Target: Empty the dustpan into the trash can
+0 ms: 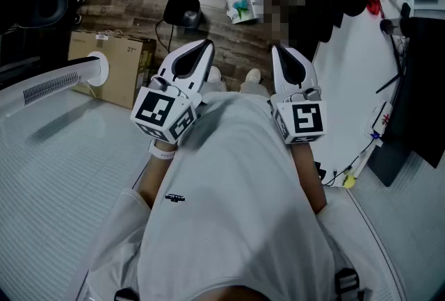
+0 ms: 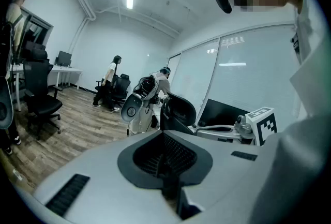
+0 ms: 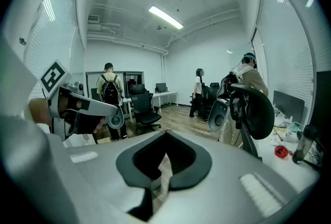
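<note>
In the head view both grippers are held side by side in front of a white shirt, pointing away over the floor. My left gripper has its jaws closed together with nothing between them, and the left gripper view shows the same. My right gripper is shut and empty too. I cannot make out a dustpan or a trash can for certain. A small black object with a cord lies on the wooden floor beyond the left gripper.
A cardboard box and a white fan-like appliance stand at the left. A crumpled white and green bag lies on the floor. A white desk runs along the right. Office chairs and standing people fill the room ahead.
</note>
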`<state>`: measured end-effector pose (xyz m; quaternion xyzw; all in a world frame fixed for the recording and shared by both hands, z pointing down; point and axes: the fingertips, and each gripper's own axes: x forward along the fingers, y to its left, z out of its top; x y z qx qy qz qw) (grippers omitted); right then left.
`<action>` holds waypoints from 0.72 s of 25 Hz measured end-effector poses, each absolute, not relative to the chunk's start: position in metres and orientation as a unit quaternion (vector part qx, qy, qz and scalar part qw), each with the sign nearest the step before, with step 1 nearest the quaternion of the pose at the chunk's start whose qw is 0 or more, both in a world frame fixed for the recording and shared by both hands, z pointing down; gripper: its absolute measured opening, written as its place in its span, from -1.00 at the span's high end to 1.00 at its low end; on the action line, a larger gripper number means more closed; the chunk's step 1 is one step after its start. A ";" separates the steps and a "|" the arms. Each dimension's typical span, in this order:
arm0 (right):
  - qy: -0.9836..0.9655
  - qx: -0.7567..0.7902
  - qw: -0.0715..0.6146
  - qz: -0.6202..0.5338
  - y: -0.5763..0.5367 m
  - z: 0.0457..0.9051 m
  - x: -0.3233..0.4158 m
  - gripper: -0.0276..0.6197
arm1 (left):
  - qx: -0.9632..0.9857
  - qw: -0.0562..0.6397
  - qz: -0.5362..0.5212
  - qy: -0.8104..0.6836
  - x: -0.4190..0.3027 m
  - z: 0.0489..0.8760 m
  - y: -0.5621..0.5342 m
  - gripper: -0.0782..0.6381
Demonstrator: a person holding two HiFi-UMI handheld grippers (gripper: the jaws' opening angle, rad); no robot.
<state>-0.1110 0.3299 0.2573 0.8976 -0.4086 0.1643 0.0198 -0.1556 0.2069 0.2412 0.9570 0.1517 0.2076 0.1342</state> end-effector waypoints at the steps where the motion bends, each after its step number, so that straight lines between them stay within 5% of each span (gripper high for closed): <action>1: -0.409 0.898 0.020 0.164 0.333 0.257 -0.109 0.91 | 0.957 0.135 0.206 0.152 -0.154 0.241 0.211 0.76; 18: -0.394 0.901 -0.021 0.179 0.409 0.272 -0.091 0.91 | 0.952 0.122 0.228 0.163 -0.136 0.246 0.290 0.76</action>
